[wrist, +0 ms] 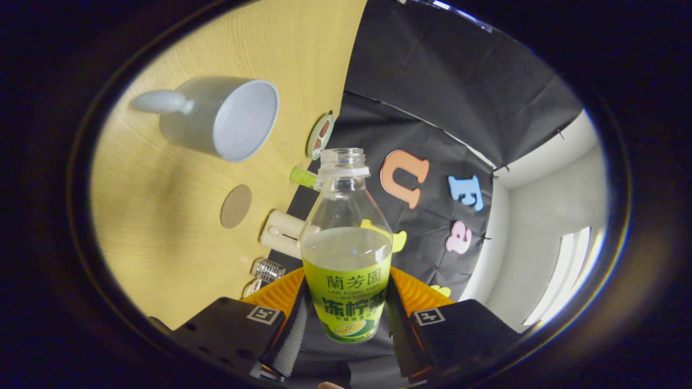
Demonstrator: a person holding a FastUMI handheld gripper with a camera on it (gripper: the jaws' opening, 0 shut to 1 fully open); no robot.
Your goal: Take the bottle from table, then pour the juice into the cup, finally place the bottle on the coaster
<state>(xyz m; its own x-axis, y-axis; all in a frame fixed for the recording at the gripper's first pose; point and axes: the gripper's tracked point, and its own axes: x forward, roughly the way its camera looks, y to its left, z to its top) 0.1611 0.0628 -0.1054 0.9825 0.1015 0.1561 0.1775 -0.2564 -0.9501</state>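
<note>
A: What's the gripper (346,324) doing?
B: Both ribbed fingers (289,340) clamp the bottle (346,254), a clear, uncapped glass one half full of pale juice. Its green label reads "LAN FONG YUEN".
A: Beyond it?
B: On the wood-grain table (178,216), a round brown coaster (236,206) at ten o'clock; farther, a smooth grey cup (227,119).
</note>
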